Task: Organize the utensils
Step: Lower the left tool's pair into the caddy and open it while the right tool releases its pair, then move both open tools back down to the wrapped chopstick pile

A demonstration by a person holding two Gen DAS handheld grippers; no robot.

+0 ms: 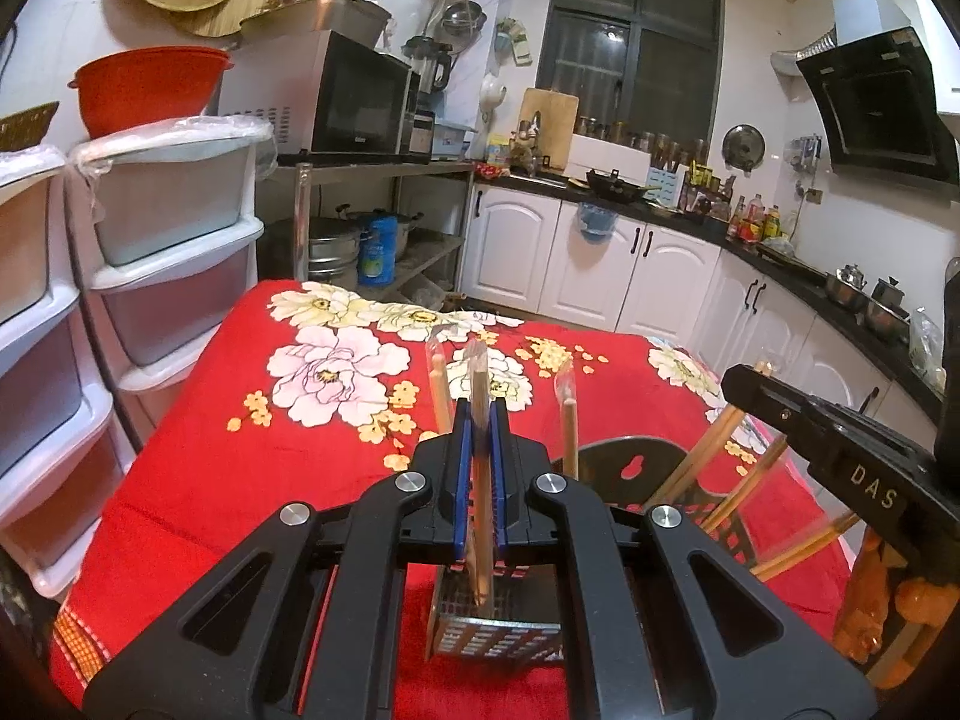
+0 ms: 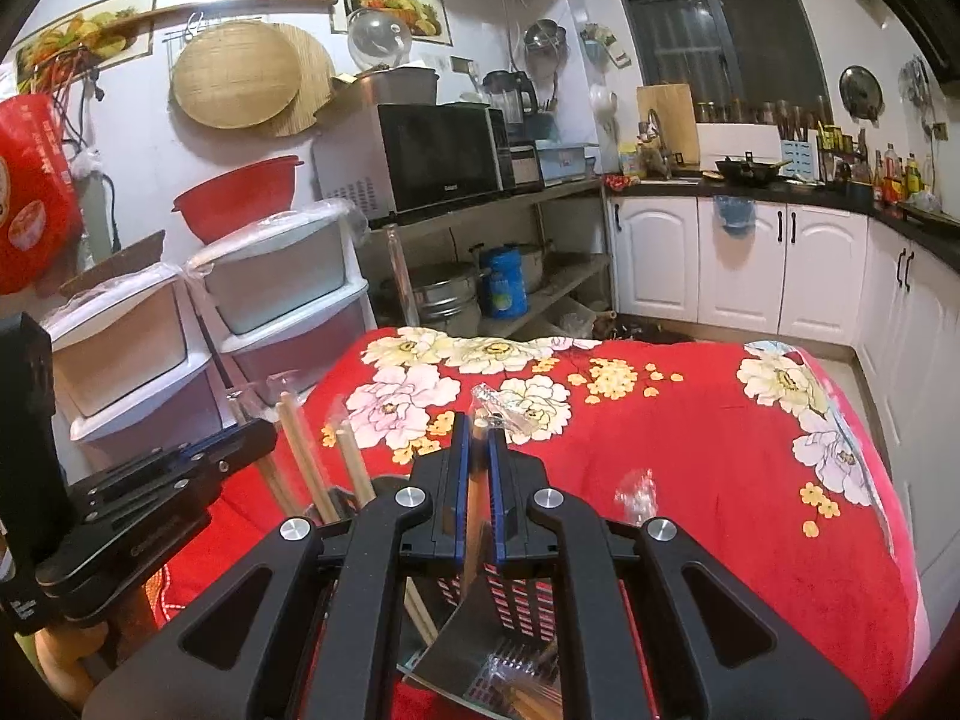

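My left gripper (image 1: 480,414) is shut on a wrapped pair of wooden chopsticks (image 1: 480,378), held upright over a slotted metal utensil holder (image 1: 492,630) on the red floral tablecloth. Other chopsticks (image 1: 567,426) stand in the holder. My right gripper (image 2: 478,429) is shut on another wrapped pair of chopsticks (image 2: 480,420) above the same holder (image 2: 510,600). The right gripper's body shows at the right of the left wrist view (image 1: 840,438); the left gripper's body shows at the left of the right wrist view (image 2: 150,498).
The table with the red floral cloth (image 2: 690,432) stretches ahead. A clear plastic wrapper (image 2: 636,492) lies on it. White plastic drawer units (image 1: 180,252) stand at the left. A metal shelf with a microwave (image 2: 438,156) and white kitchen cabinets (image 2: 780,264) lie beyond.
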